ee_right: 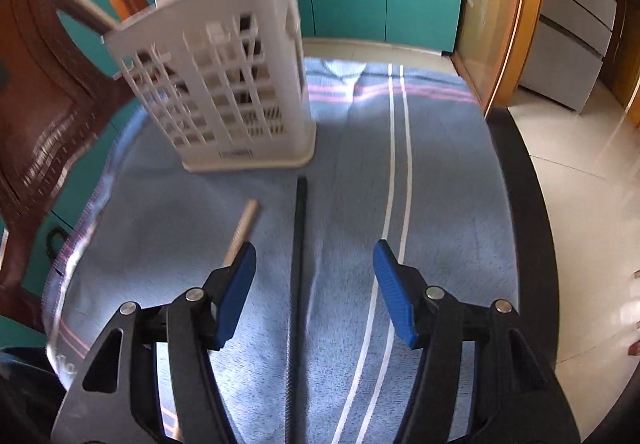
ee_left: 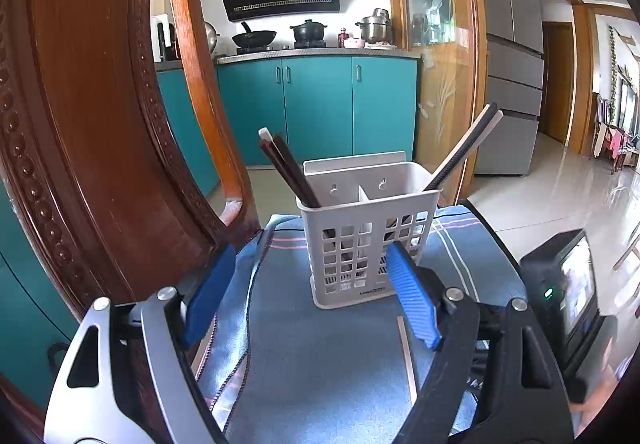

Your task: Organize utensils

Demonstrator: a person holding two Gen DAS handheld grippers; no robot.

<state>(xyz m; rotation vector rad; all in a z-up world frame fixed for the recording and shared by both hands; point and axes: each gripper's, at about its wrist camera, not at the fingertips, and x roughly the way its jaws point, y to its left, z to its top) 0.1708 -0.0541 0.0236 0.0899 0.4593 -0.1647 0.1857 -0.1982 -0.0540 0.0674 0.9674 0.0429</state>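
A white slotted utensil holder [ee_left: 360, 244] stands upright on a blue striped towel [ee_left: 320, 372]. Dark and white chopsticks [ee_left: 286, 168] lean out of its left compartment, and a black and a white chopstick [ee_left: 464, 148] out of its right. My left gripper [ee_left: 309, 250] is open just in front of the holder, nothing between its blue fingers. A pale wooden chopstick [ee_left: 407, 356] lies on the towel by its right finger. In the right wrist view my right gripper [ee_right: 315, 246] is open above a black chopstick [ee_right: 299, 228] lying flat on the towel. The pale chopstick [ee_right: 245, 222] lies left of it, the holder [ee_right: 224, 84] behind.
A carved wooden chair back [ee_left: 100, 124] rises close on the left. The dark table edge [ee_right: 520, 204] curves along the right, tiled floor beyond. A black device with a lit screen [ee_left: 568, 284] sits at the right. Teal kitchen cabinets [ee_left: 320, 104] are far behind.
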